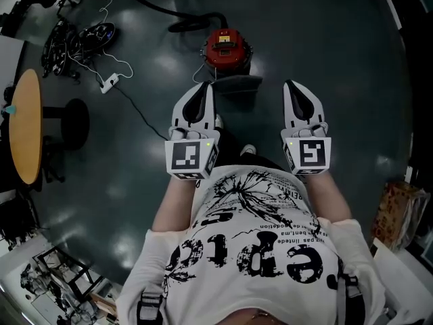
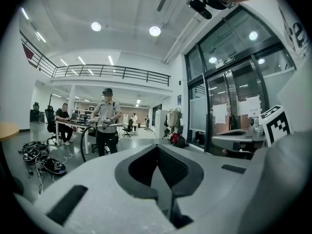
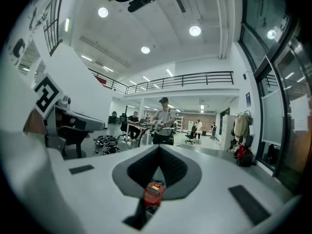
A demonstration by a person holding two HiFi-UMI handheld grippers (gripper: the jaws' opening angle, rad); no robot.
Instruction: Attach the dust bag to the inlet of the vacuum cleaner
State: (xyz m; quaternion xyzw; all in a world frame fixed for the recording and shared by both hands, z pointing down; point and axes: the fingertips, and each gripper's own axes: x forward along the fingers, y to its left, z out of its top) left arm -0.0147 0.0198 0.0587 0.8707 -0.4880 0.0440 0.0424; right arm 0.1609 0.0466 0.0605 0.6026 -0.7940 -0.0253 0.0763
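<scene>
Beyond left tongs [image 1: 201, 88] and right tongs [image 1: 293, 87], red vacuum cleaner [image 1: 227, 48], seemingly apart.

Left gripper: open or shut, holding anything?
Shut and empty. The left gripper shows its jaws meeting at the tips in its own view, with nothing between them.

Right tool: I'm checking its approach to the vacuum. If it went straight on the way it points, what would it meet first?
Nothing near, it seems: the right tool points level, above the red vacuum cleaner, toward a standing person far off.
</scene>
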